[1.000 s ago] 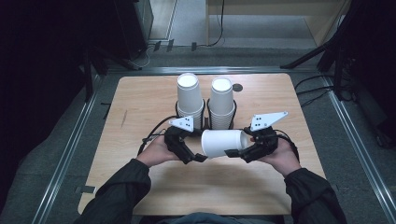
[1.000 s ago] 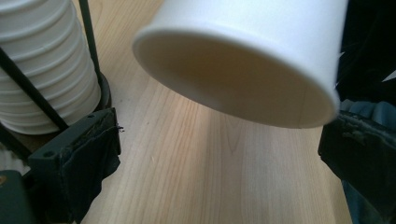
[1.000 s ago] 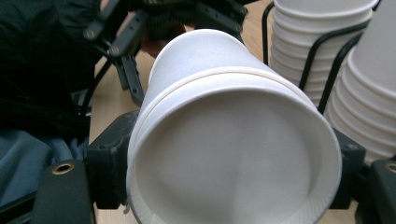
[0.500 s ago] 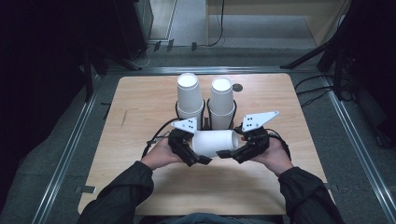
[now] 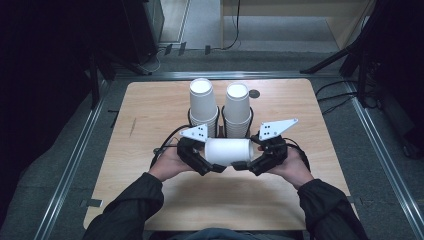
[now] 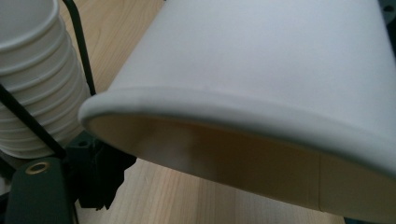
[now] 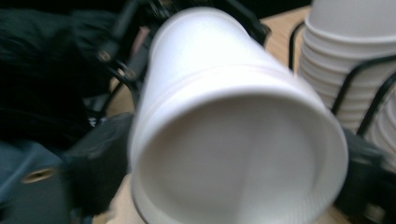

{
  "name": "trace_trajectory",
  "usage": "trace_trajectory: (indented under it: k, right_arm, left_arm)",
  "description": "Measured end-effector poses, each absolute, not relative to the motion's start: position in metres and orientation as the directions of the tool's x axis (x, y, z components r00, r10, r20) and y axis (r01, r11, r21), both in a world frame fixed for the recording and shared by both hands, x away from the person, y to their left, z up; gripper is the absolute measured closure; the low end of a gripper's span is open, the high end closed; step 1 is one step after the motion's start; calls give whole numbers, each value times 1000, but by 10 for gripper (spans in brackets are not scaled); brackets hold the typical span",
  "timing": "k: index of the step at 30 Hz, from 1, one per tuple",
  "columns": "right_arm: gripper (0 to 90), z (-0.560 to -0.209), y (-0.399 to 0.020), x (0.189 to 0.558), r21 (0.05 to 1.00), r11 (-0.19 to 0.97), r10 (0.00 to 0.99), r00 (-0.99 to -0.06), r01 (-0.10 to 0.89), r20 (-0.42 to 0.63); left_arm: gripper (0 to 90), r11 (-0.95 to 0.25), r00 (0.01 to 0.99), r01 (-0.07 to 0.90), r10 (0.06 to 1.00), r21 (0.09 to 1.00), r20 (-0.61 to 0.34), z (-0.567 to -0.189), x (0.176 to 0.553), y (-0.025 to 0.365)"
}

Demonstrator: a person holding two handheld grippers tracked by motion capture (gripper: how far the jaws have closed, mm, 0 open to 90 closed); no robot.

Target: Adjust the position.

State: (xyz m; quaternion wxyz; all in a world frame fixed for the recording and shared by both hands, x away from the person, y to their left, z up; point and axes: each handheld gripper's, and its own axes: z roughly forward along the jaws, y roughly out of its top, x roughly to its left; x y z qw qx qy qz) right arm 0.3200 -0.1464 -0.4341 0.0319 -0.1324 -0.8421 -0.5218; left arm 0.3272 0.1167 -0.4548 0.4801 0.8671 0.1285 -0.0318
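We see a white paper cup [image 5: 228,151] lying on its side above the pale wood-grain table [image 5: 150,110], just in front of the black wire rack [image 5: 220,131] that holds two tall stacks of like cups [image 5: 203,102]. It is a smooth, matt, tapered cone with a rolled lip; in the left gripper view [image 6: 261,88] that lip and the cream inside face the camera, and in the right gripper view [image 7: 233,135] the recessed round base does, though blurred. So its long axis runs level, across the front of the rack, mouth toward the left gripper [image 5: 206,167] and base toward the right gripper [image 5: 245,166].

The left gripper's black jaws have just been closing with the cup's mouth end between them; we cannot tell whether they press on it. The right gripper's jaws have just been opening and stand apart either side of the base end.

The cup sits near the rack, its upper side just short of the wire. Bare tabletop lies open to both sides of the rack and in front of it, out to the rounded table corners and the metal rails [image 5: 75,160] beyond.
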Motion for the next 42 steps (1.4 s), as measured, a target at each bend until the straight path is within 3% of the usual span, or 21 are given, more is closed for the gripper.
trace_trajectory:
  k: [17, 35, 42]
  right_arm:
    - [148, -449, -153, 322, 783, 563, 249, -957, 267, 147]
    - [147, -449, -155, 324, 768, 580, 278, -952, 271, 126]
    - [145, -450, -153, 326, 768, 583, 288, -951, 267, 113]
  left_arm:
    - [116, -592, 938, 316, 312, 742, -150, -445, 331, 143]
    - [117, -766, 958, 267, 275, 584, -77, -454, 339, 119]
    - [117, -799, 967, 248, 237, 548, -93, -455, 345, 105]
